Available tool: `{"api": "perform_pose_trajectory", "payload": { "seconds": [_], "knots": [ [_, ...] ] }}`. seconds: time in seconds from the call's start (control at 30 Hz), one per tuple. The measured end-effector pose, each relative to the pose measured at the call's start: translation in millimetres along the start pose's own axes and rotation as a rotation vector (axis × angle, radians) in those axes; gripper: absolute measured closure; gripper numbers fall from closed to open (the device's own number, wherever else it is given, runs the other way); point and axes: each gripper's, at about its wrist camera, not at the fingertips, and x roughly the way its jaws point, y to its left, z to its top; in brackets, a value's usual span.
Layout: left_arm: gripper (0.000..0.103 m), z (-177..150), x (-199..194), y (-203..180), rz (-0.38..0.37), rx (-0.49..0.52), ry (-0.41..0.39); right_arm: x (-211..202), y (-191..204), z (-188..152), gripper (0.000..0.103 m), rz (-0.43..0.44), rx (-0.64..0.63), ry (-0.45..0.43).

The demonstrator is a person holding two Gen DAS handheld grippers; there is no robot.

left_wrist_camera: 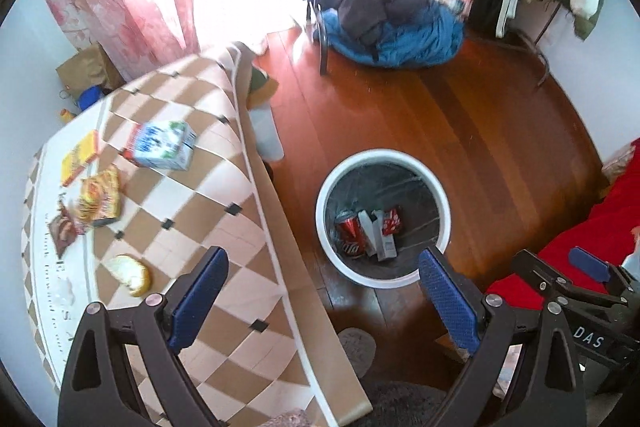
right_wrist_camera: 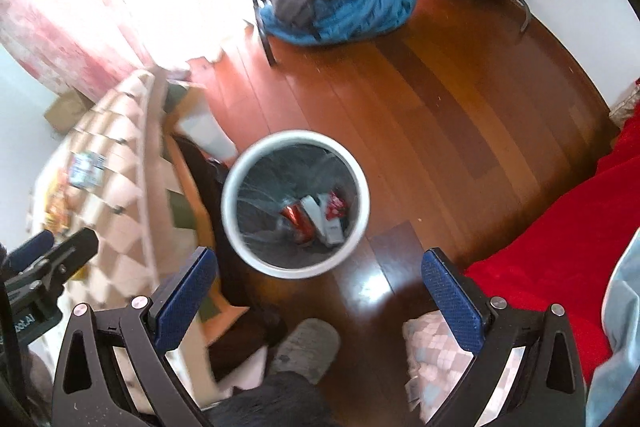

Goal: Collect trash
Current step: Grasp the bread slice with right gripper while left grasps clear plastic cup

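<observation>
A white round bin (left_wrist_camera: 383, 155) with a dark liner stands on the wood floor beside the table; red cans (left_wrist_camera: 351, 230) and a white carton lie in it. It shows again in the right wrist view as the bin (right_wrist_camera: 295, 141). On the checked tablecloth (left_wrist_camera: 192, 211) lie a blue-white milk carton (left_wrist_camera: 160, 145), a yellow box (left_wrist_camera: 79, 157), yellow snack wrappers (left_wrist_camera: 100, 199), a brown wrapper (left_wrist_camera: 62, 233) and a pale crumpled piece (left_wrist_camera: 130, 274). My left gripper (left_wrist_camera: 324, 291) is open over the table edge and bin, holding nothing. My right gripper (right_wrist_camera: 320, 287) is open above the floor near the bin.
A heap of blue and dark clothes (left_wrist_camera: 384, 23) lies at the foot of a clothes rack. A red blanket (right_wrist_camera: 568, 247) covers something at the right. A grey slipper (right_wrist_camera: 306, 349) and a patterned one sit below. A paper bag (left_wrist_camera: 86, 69) stands behind the table.
</observation>
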Motion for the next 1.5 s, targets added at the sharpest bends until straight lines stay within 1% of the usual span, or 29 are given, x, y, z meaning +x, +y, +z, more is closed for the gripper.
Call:
{"api": "perform_pose_trajectory", "payload": {
  "seconds": [0.13, 0.2, 0.27, 0.37, 0.43, 0.47, 0.53, 0.57, 0.63, 0.7, 0.73, 0.83, 0.87, 0.93, 0.97, 1.0, 1.13, 1.17, 1.2, 1.3, 1.33, 1.37, 1.4, 1.43, 1.47, 1.5],
  "knots": [
    [0.006, 0.1, -40.7, 19.3, 0.007, -0.029, -0.068, -44.0, 19.5, -1.1, 0.000, 0.049, 0.006, -0.066],
    [0.006, -0.2, -61.2, 35.6, 0.031, -0.055, -0.103, -64.0, 35.7, -0.8, 0.000, 0.086, -0.005, -0.095],
    [0.006, -1.6, -78.3, 60.5, 0.045, -0.088, -0.132, -76.8, 58.7, -2.4, 0.000, 0.123, -0.030, -0.106],
    [0.006, -12.0, -90.7, 108.5, 0.090, -0.148, -0.147, -78.8, 107.7, -10.4, 0.000, 0.181, -0.103, -0.083],
    [0.006, -25.4, -91.6, 146.1, 0.153, -0.192, -0.145, -70.5, 142.2, -18.4, 0.000, 0.209, -0.156, -0.062],
    [0.006, -33.4, -89.2, 162.5, 0.182, -0.211, -0.139, -61.8, 165.6, -24.3, 0.000, 0.222, -0.189, -0.042],
    [0.006, -54.0, -79.4, 204.7, 0.236, -0.264, -0.103, -42.6, 199.9, -35.8, 0.000, 0.249, -0.225, -0.003],
    [0.006, -62.0, -74.6, 220.7, 0.251, -0.288, -0.084, -29.0, 219.4, -42.3, 0.000, 0.267, -0.241, 0.024],
    [0.006, -86.7, -59.4, 265.5, 0.280, -0.363, -0.035, -2.9, 255.1, -54.2, 0.000, 0.288, -0.276, 0.077],
    [0.006, -108.6, -45.2, 295.5, 0.298, -0.421, 0.006, 25.7, 289.8, -65.0, 0.000, 0.288, -0.323, 0.122],
    [0.007, -117.8, -37.2, 310.0, 0.303, -0.450, 0.028, 41.0, 310.0, -70.9, 0.000, 0.280, -0.360, 0.144],
    [0.007, -145.2, -12.3, 352.7, 0.299, -0.515, 0.083, 73.8, 345.3, -82.7, 0.001, 0.237, -0.438, 0.175],
    [0.007, -149.8, -9.3, 358.7, 0.297, -0.522, 0.087, 86.0, 356.8, -85.9, 0.003, 0.216, -0.469, 0.185],
    [0.007, -156.4, 1.7, 371.5, 0.283, -0.537, 0.100, 101.2, 371.8, -90.5, 0.010, 0.193, -0.511, 0.189],
    [0.007, -158.2, 6.9, 375.8, 0.260, -0.544, 0.102, 109.4, 380.3, -93.6, 0.011, 0.168, -0.540, 0.186],
    [0.007, -159.4, 11.9, 377.2, 0.246, -0.550, 0.105, 114.0, 385.7, -95.7, 0.015, 0.151, -0.559, 0.181],
    [0.007, -153.6, 31.8, 380.1, 0.158, -0.562, 0.113, 128.0, 395.5, -100.5, 0.032, 0.109, -0.604, 0.174],
    [0.007, -150.2, 36.5, 378.6, 0.128, -0.559, 0.114, 130.5, 396.8, -102.1, 0.032, 0.098, -0.610, 0.172],
    [0.007, -147.7, 40.9, 377.1, 0.115, -0.556, 0.119, 130.4, 398.0, -103.8, 0.036, 0.094, -0.615, 0.158],
    [0.008, -137.7, 54.9, 372.2, 0.086, -0.551, 0.128, 130.6, 404.3, -108.1, 0.038, 0.064, -0.639, 0.139],
    [0.015, -135.2, 59.4, 371.2, 0.081, -0.549, 0.132, 130.6, 405.6, -109.6, 0.039, 0.056, -0.645, 0.134],
    [0.020, -133.6, 62.8, 371.3, 0.079, -0.548, 0.136, 129.7, 406.1, -111.0, 0.041, 0.060, -0.651, 0.128],
    [0.026, -132.3, 65.8, 370.0, 0.077, -0.546, 0.142, 129.7, 408.5, -111.9, 0.047, 0.062, -0.656, 0.122],
    [0.029, -131.5, 67.7, 368.5, 0.079, -0.542, 0.144, 129.8, 410.5, -112.8, 0.051, 0.065, -0.658, 0.123],
    [0.031, -130.4, 68.2, 368.3, 0.083, -0.537, 0.140, 129.4, 411.4, -113.5, 0.052, 0.065, -0.657, 0.124],
    [0.042, -130.2, 67.6, 367.0, 0.091, -0.530, 0.134, 129.1, 412.6, -114.1, 0.054, 0.063, -0.658, 0.125]
  ]
}}
